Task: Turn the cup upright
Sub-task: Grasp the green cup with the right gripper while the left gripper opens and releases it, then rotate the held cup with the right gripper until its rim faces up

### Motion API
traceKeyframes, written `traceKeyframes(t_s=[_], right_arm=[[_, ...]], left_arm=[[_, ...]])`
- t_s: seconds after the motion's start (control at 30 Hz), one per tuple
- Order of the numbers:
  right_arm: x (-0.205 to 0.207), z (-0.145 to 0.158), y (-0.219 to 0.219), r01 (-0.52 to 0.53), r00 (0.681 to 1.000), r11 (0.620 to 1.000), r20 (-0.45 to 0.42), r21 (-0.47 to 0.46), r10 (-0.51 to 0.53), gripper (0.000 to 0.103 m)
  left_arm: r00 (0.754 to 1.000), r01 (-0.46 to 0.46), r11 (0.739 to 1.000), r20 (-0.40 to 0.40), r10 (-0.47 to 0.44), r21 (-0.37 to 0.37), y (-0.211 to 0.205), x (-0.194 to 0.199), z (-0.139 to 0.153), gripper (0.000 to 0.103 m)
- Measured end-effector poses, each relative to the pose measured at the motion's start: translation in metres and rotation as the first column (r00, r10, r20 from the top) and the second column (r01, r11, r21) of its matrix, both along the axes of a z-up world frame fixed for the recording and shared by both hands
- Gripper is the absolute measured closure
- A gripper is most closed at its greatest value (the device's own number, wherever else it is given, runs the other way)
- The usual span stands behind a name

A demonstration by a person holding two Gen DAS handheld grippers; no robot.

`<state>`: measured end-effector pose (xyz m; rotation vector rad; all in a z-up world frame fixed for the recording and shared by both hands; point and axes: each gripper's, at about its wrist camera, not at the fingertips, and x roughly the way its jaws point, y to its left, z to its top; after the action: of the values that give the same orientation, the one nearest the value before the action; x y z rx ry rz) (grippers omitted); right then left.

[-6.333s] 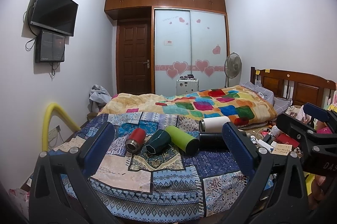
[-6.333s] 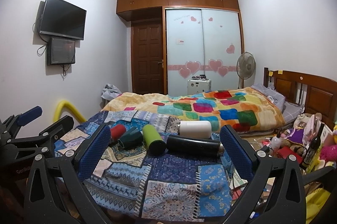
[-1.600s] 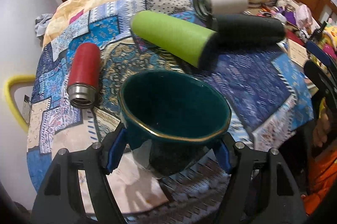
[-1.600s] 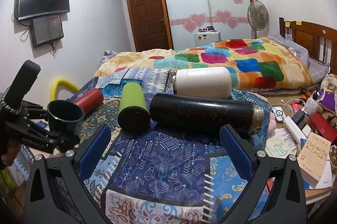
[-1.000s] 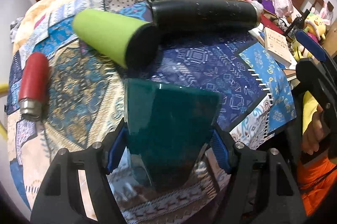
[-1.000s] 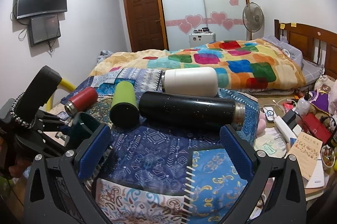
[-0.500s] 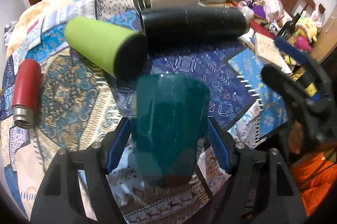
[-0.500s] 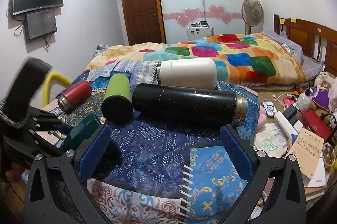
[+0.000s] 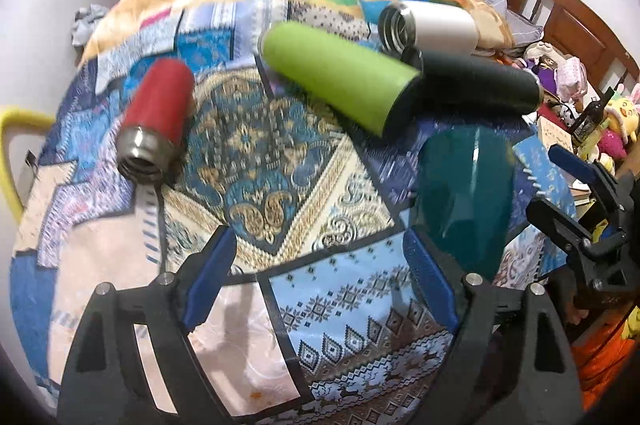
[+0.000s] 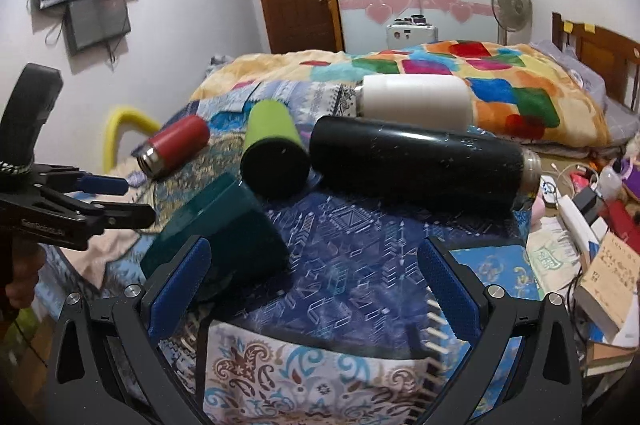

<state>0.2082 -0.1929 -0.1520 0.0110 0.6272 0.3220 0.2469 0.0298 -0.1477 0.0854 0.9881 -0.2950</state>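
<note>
The dark teal cup [image 9: 464, 197] lies on its side on the patterned cloth, just right of my left gripper's right finger. In the right wrist view the cup [image 10: 220, 225] lies at the left, its flat base toward the upper left, partly behind my right gripper's left finger. My left gripper [image 9: 320, 285] is open and empty, off to the left of the cup; it also shows in the right wrist view [image 10: 116, 201]. My right gripper [image 10: 312, 281] is open and empty above the cloth, and shows in the left wrist view [image 9: 576, 193].
A red flask [image 9: 156, 125], a lime-green tumbler [image 9: 340, 81], a black thermos [image 9: 476, 85] and a white bottle [image 9: 428, 25] lie on their sides on the round table's cloth [image 9: 260, 165]. Books and clutter [image 10: 600, 265] sit at the right. A bed stands behind.
My left gripper has opened and let go of the teal cup, then swung left. The cup now lies on its side on the cloth. My right gripper has moved closer to it.
</note>
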Motion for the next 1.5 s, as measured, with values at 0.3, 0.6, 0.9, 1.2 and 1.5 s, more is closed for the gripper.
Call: traceKeyframes(t_s=[0.3,0.6,0.9,1.2,1.5], right_arm=[[0.010,-0.009,-0.002,0.046,0.998,0.996,-0.034,-0.076,-0.049,0.000],[0.028,-0.004,0.008,0.018,1.000,0.985,0.011,-0.173,-0.016,0.001],[0.025,0.022,0.013,-0.093,0.996,0.989,-0.007,-0.115,0.093,0.001],[0.042,0.022,0.059,-0.256,0.961,0.961,-0.133,-0.107,0.241,0.002],[0.064,0.004,0.085,-0.313,0.919,0.941,-0.289,-0.127,0.267,0.005]], left_arm=[[1.000,0.004,0.999,-0.004,-0.004,-0.032,-0.008,-0.009,-0.013,0.017],[0.999,0.044,0.998,0.016,-0.044,-0.053,-0.027,-0.032,-0.014,0.017],[0.994,-0.012,0.999,0.105,0.015,-0.038,-0.011,-0.038,-0.001,0.017],[0.963,-0.114,0.993,0.241,0.120,-0.038,0.016,-0.049,0.015,0.017],[0.946,-0.141,0.987,0.284,0.158,-0.081,0.030,-0.056,0.011,0.016]])
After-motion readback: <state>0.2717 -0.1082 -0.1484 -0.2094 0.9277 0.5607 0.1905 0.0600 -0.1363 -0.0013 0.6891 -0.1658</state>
